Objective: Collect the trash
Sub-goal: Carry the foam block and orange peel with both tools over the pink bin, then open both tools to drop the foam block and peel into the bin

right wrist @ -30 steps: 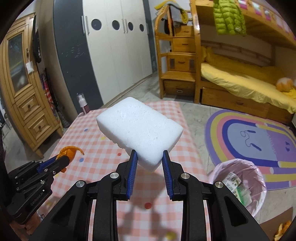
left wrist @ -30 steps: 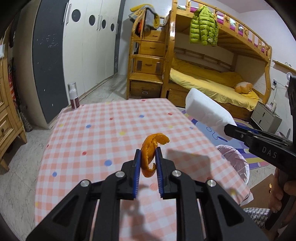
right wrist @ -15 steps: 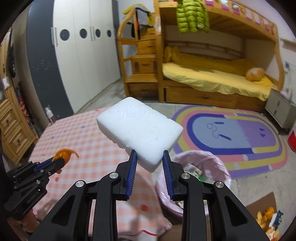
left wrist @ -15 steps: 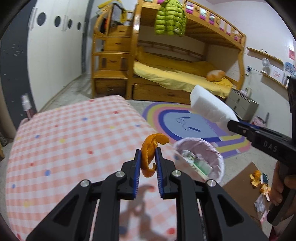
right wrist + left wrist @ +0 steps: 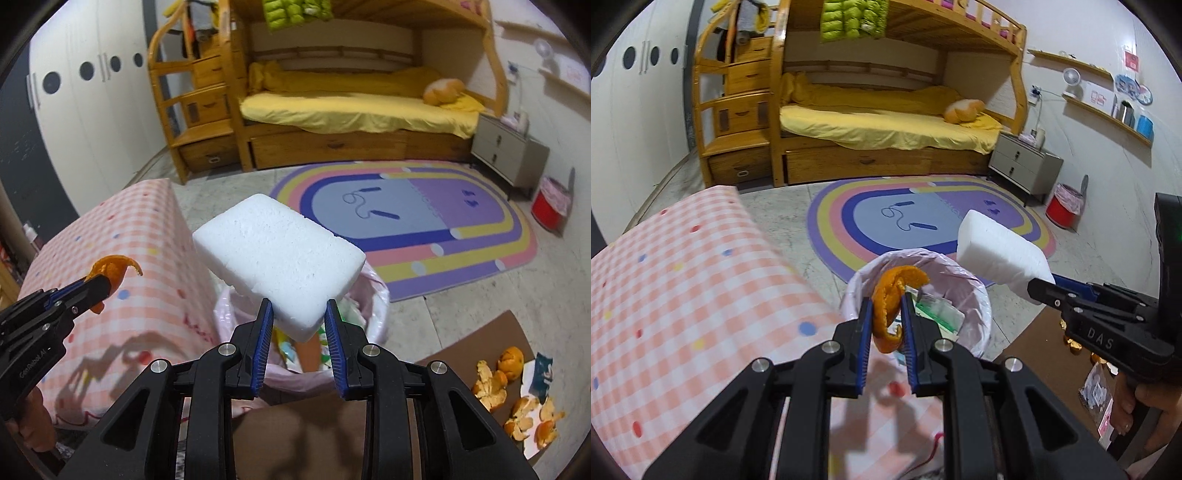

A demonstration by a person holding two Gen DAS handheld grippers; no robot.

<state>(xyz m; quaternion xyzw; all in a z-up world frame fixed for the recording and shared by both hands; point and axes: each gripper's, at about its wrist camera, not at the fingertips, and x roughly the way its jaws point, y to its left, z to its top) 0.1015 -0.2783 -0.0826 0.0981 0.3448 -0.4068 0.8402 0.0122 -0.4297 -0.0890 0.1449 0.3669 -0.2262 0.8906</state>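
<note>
While clamped between the blue pads of the left gripper (image 5: 885, 321), jaws nearly closed, curled orange peel (image 5: 891, 300) sticks up past the fingertips. Directly ahead of and below that gripper: pink-lined trash bin (image 5: 975, 291) on the floor, with paper and packaging inside. Off to its left, pink checked tablecloth (image 5: 701, 295) with coloured dots. To its right, the right gripper (image 5: 1043, 291), gripping a white foam block (image 5: 997, 251) by one corner.

From the right wrist: right gripper with jaws partway apart, pressed on the lower corner of the foam block, which juts forward and up, tilted, covering most of the bin beneath. Left of it, the left gripper with the peel poking from its tip, over the tablecloth edge. Down to the right, on brown cardboard (image 5: 480, 343), more loose orange peels (image 5: 517, 398) and a wrapper. Farther ahead: rainbow rug (image 5: 424, 229), wooden bunk bed (image 5: 351, 110) with yellow bedding.
</note>
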